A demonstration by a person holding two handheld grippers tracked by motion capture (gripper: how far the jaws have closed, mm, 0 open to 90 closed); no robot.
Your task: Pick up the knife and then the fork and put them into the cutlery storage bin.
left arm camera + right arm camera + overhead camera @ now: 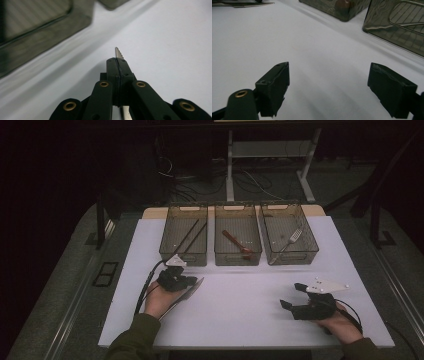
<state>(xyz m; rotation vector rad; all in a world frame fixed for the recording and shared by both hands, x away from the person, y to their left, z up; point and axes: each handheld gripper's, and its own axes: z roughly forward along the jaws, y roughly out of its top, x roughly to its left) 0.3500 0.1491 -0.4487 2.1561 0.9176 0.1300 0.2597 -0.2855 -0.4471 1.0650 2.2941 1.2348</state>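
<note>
Left gripper (186, 282) near tabletop's left-front area, just in front of left bin (183, 234); jaws clamped tight on knife (119, 53), serrated tip poking out past pads, blade low over the white tabletop (240, 315). Middle bin (238, 234): brown utensil. Right bin (288, 233): fork (290, 241). Right gripper (292, 295) near front-right edge, jaws wide apart, nothing between.

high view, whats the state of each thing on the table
left tool: shut on knife
knife: held, serrated tip sticks out past the jaws
right tool: open, nothing between the jaws
left bin: holds chopsticks
middle bin: holds a brown spoon
right bin: holds a fork
</note>
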